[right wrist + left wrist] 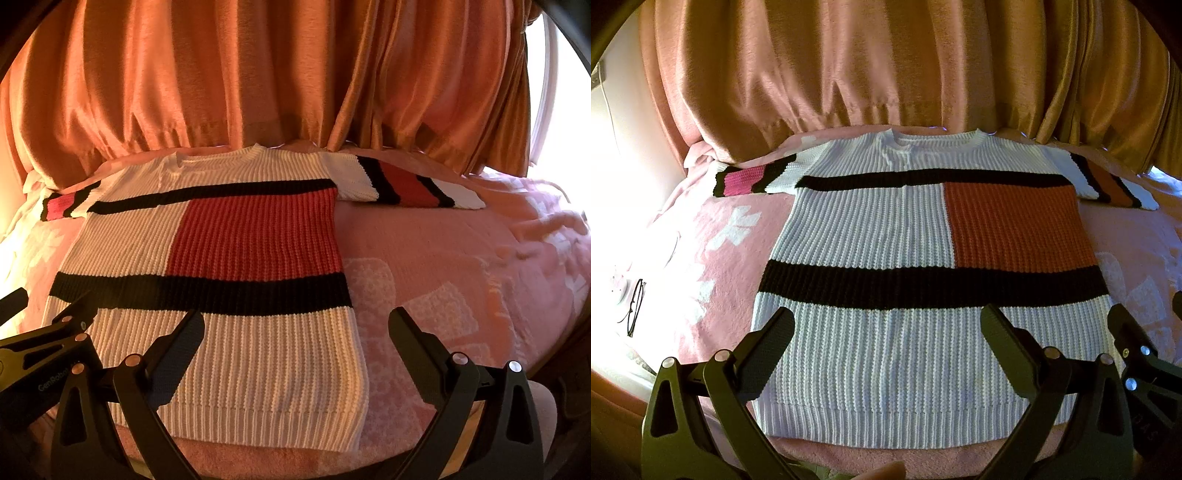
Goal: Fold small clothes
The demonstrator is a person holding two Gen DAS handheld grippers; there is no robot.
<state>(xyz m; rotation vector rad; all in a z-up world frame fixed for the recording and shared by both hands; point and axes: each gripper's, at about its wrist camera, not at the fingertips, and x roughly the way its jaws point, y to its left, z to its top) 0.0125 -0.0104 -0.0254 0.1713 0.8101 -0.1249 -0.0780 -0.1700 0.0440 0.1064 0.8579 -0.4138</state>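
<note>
A knitted short-sleeved sweater [879, 229] lies flat and spread out on a pink blanket, neck away from me. It is white with two black bands and an orange-red block; one sleeve has a pink stripe, the other an orange one. My left gripper [888, 317] hovers open above the sweater's lower part near the hem, with nothing between its fingers. My right gripper [295, 321] is open too, over the sweater's [229, 236] lower right edge, one finger [184, 339] above the knit and the other [410, 332] above the blanket. The right gripper shows at the left wrist view's right edge.
The pink blanket [735, 295] with white patterns covers the surface around the sweater. An orange curtain [849, 66] hangs right behind the sweater's neck. A pair of glasses [635, 306] lies at the far left. Bare blanket [461, 258] stretches to the sweater's right.
</note>
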